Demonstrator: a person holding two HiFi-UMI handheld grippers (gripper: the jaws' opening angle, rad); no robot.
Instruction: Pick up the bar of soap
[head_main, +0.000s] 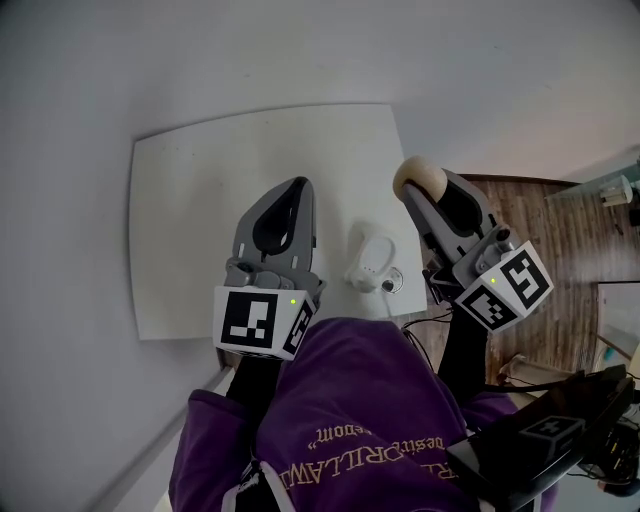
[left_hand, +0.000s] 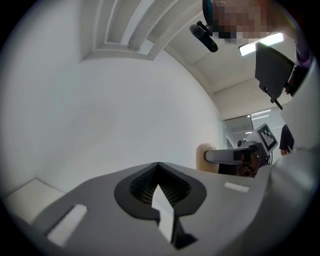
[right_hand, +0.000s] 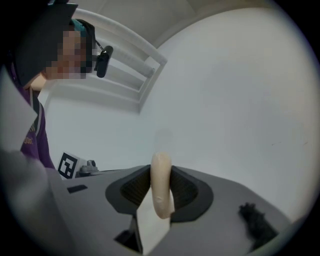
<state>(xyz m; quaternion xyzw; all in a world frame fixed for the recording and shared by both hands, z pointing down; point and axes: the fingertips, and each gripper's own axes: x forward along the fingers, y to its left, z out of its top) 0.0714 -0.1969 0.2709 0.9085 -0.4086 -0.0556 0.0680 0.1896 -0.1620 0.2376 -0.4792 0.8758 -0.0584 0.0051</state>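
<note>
Right claw (right_hand: 161, 170) clamps the bar of soap (right_hand: 161, 196) edge-on, left claw (left_hand: 158, 166) apparently closed on nothing

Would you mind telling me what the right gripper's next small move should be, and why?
Probably hold steady without loosening: the bar of soap sits clamped edge-on between the right gripper's jaws and appears lifted off the white table, so the pickup looks done.
</note>
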